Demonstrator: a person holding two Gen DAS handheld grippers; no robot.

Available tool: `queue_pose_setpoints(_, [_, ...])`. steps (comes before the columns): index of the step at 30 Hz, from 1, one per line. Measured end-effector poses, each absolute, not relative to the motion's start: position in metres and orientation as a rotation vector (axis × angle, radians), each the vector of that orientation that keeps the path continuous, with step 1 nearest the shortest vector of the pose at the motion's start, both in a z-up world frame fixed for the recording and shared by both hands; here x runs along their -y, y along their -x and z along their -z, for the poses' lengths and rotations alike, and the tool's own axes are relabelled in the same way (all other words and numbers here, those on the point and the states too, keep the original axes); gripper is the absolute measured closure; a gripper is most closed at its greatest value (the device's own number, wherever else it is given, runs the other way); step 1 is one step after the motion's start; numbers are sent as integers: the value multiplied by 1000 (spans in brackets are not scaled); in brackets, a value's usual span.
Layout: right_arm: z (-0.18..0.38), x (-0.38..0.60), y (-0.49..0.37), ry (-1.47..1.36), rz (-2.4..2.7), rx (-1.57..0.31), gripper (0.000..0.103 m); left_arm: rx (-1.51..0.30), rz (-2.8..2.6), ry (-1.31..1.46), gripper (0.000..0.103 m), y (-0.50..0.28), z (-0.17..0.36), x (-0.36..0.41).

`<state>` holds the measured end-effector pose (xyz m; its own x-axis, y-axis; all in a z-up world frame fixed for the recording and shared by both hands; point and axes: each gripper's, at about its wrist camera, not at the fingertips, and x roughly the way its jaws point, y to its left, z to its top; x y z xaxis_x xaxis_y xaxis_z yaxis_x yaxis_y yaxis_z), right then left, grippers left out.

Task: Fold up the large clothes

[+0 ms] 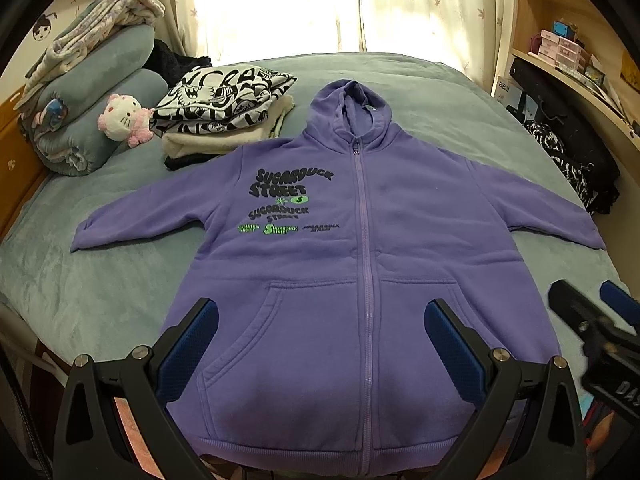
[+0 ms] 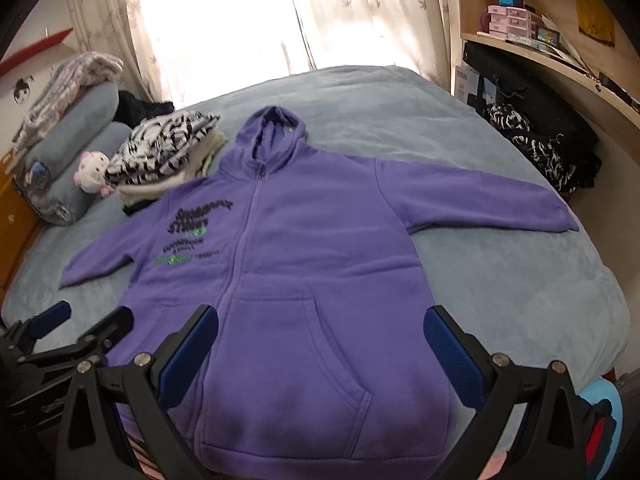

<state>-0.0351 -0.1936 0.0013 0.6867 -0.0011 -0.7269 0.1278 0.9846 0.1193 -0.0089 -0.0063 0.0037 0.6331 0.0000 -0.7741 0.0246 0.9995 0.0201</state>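
Lying flat on bed [image 1: 100,292], purple hoodie [image 1: 360,240], hem cut off, both grippers' jaws wide, empty

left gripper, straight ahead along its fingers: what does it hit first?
Most likely the purple hoodie. The left gripper is open, pointing over the hem at the front pocket and zipper, nothing between. Height above the fabric is unclear, so the contact spot is a guess.

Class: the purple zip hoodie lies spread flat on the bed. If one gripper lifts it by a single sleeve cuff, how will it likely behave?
The hoodie will probably drape and sag, since it looks like soft fleece. Its thick, large body suggests noticeable weight. It would likely drag on the plush bedspread rather than slide.
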Motion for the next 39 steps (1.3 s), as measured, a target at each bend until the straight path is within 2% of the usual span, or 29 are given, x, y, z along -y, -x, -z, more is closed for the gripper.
queue_pose_setpoints(13, [-32,245,33,-279,45,-614,0,-816,65,-107,1,-18,-29,38])
queue_pose_setpoints(18, [-53,263,25,-192,90,-570,0,-775,56,-134,1,-37,-42,59])
queue_pose_setpoints(25, [-85,283,25,39,252,-421,0,-635,71,-202,1,-58,-66,96])
queue_pose_setpoints(30, [-98,304,23,102,340,-323,0,-592,139,-211,1,-80,-72,127])
queue_pose_setpoints(39, [-71,362,-20,11,383,-415,0,-655,232,-163,1,-134,-51,186])
